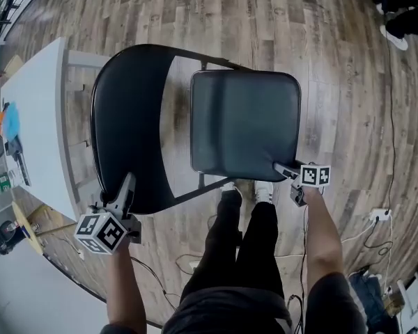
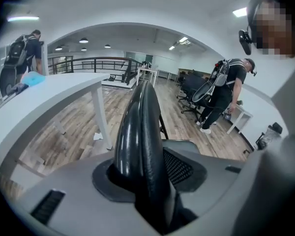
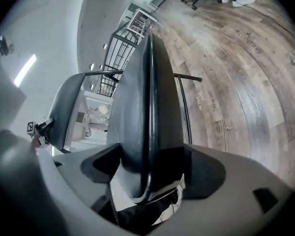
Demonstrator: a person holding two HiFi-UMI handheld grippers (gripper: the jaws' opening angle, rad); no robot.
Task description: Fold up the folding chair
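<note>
A black folding chair stands open on the wood floor below me. Its curved backrest (image 1: 125, 117) is at the left and its padded seat (image 1: 244, 120) at the right. My left gripper (image 1: 129, 185) is at the backrest's near end. In the left gripper view the backrest's rim (image 2: 137, 132) fills the gap between the jaws, so the left gripper (image 2: 146, 173) is shut on it. My right gripper (image 1: 284, 170) is at the seat's near right corner. In the right gripper view the seat's edge (image 3: 147, 107) lies between wide jaws, and the right gripper (image 3: 148, 173) is open around it.
A white table (image 1: 35, 117) with small items stands close to the chair's left. My legs (image 1: 247, 242) are just behind the seat. Cables and a power strip (image 1: 380, 216) lie on the floor at the right. A person with a backpack (image 2: 228, 90) stands farther off.
</note>
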